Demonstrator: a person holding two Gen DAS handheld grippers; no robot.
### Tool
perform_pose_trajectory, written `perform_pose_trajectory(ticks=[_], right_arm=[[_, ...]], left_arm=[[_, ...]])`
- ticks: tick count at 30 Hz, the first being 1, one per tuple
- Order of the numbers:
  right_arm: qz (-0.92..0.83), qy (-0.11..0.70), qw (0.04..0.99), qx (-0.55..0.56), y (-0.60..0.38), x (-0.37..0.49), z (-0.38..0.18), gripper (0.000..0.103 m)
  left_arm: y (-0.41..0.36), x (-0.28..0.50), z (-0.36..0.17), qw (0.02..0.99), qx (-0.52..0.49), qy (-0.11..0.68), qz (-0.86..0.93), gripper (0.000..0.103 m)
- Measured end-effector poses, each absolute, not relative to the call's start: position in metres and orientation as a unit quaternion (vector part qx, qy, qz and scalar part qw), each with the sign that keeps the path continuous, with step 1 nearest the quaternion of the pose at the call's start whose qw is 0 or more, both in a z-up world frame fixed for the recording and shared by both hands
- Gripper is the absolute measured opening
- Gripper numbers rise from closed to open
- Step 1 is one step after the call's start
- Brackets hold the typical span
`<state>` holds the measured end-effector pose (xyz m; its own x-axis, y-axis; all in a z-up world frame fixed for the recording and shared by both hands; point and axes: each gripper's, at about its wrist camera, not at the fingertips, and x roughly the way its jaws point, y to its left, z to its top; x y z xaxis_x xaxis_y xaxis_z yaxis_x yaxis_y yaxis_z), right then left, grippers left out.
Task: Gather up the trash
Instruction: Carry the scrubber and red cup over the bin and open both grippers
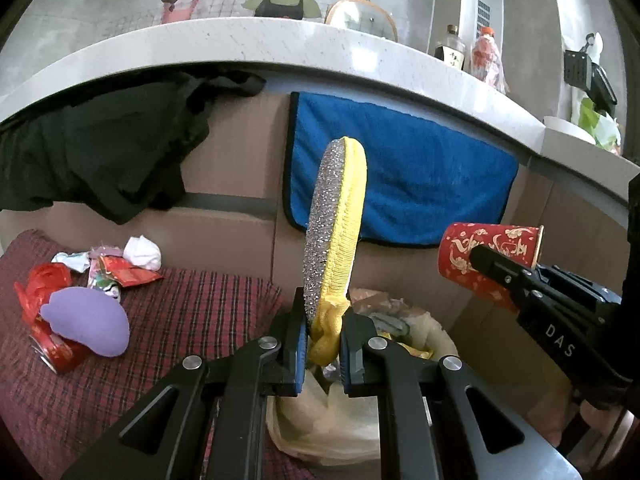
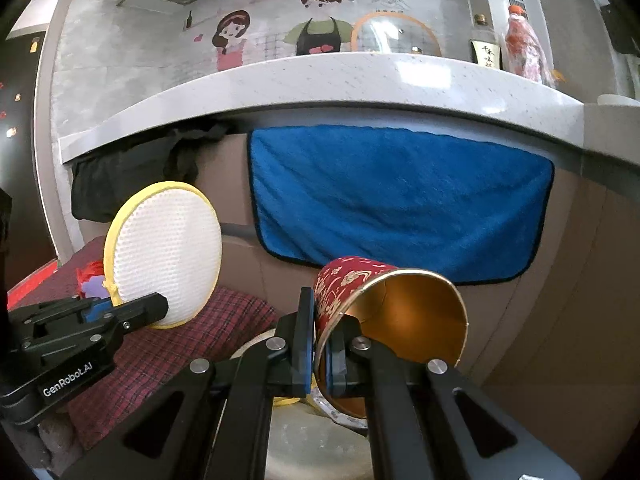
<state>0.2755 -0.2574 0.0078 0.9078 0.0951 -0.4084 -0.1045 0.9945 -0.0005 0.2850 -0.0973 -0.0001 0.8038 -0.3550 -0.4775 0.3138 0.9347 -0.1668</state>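
Standing on edge between the fingers of the left gripper (image 1: 323, 336), a round scouring pad (image 1: 336, 216) shows a glittering silver face, a yellow knitted rim and, seen from the right wrist camera, a white mesh back; the fingers are clamped on its knotted yellow loop at the bottom. Just to its right, the right gripper (image 2: 318, 356) pinches the wall of a red paper cup (image 2: 384, 304) printed with gold patterns, one finger outside and one inside the gold-lined mouth, the cup lying on its side with the opening turned toward the right wrist camera. Both held things hang over a trash bin lined with a pale plastic bag (image 1: 320, 420), where wrappers and scraps already lie. To the left, on a red plaid cloth (image 1: 172, 320), more litter waits: a purple felt shape (image 1: 90, 326), crumpled red plastic (image 1: 38, 292), a red wrapper (image 1: 128, 274) and a wad of white tissue (image 1: 142, 254). Behind, a blue towel (image 1: 396, 184) and a black garment (image 1: 100, 152) hang over the front of the cabinet below a pale speckled tabletop (image 1: 248, 46), which carries a glass pot lid (image 1: 362, 18) and two bottles (image 1: 468, 50) against a wall decorated with cartoon figures.
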Motion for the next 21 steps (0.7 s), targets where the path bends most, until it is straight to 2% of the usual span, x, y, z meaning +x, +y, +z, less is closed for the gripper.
perform_pose_trajectory(ticks=[21], right_arm=[[0.051, 0.234, 0.971, -0.004, -0.262, 0.291, -0.013, 0.003]], left_arm=[[-0.108, 0.3, -0.031, 0.937, -0.044, 0.296, -0.182, 0.013]])
